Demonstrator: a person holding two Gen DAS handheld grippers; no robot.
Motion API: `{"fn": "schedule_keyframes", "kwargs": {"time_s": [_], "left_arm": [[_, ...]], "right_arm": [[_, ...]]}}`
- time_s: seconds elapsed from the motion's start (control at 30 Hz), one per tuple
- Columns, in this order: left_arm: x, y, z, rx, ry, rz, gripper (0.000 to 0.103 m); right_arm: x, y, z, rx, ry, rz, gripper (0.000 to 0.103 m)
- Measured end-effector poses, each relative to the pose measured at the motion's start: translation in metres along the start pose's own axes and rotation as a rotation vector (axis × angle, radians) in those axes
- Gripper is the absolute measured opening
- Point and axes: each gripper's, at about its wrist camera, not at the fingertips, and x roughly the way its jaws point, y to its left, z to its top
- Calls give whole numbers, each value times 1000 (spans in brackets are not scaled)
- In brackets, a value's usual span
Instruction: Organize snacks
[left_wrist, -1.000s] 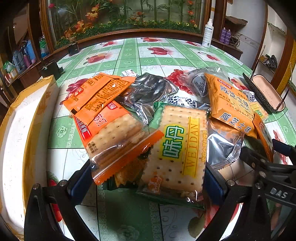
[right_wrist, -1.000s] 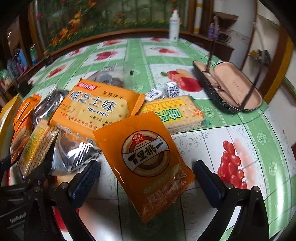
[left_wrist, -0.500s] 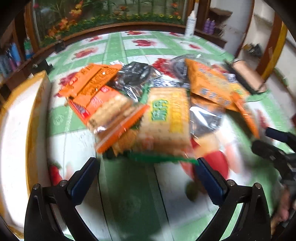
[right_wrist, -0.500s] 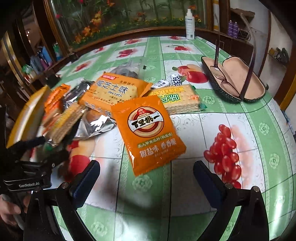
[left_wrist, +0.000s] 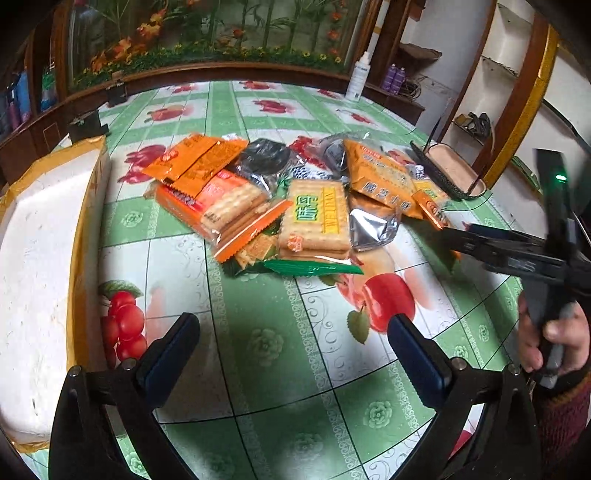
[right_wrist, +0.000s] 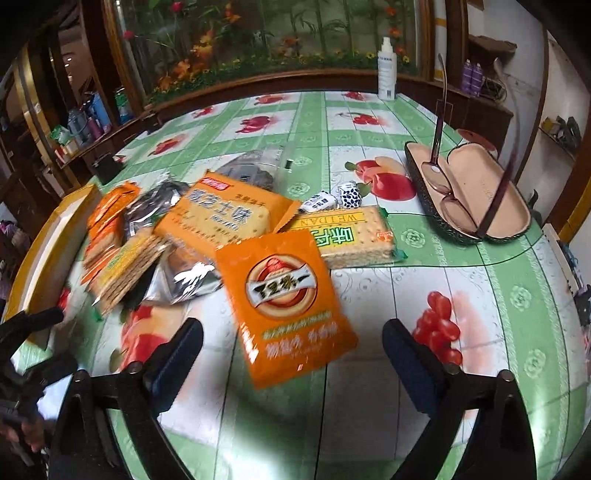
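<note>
The snacks lie in a loose heap on the counter (left_wrist: 266, 369), which wears a green-and-white fruit-print cloth. In the left wrist view the left gripper (left_wrist: 293, 354) has its fingers spread wide above bare cloth, nothing between them; the cracker pack with the yellow-green label (left_wrist: 317, 221) lies beyond, at the near edge of the heap, with an orange-wrapped cracker pack (left_wrist: 221, 206) overlapping to its left. A white box with yellow edging (left_wrist: 40, 266) sits at far left. In the right wrist view the right gripper (right_wrist: 291, 354) has its fingers closing, not yet touching the orange pouch (right_wrist: 284, 299) whose near end lies between them. An open glasses case (right_wrist: 476, 199) holding spectacles rests far right
</note>
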Motion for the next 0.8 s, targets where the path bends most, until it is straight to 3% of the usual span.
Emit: {"fn": "schedule_keyframes", "kwargs": {"time_s": [0.03,0.17,0.4,0.5,0.8], "left_arm": [[-1,0,1,-3,-4,-4,102],[-8,2,5,-12,-19,-19,100],[2,-2,24,-4,-2,-29,77],[16,-6,34,2,17,-16,76],[57,-14,62,23,84,5,76]], "right_arm": [[5,-1,1,6,14,3,71],[6,2,-1,0,4,-5,65],[-10,8,-20,38,-49,30,55],[-17,8,-21,46,-84,10,55],[-14,5,-22,68,-75,49,55]]}}
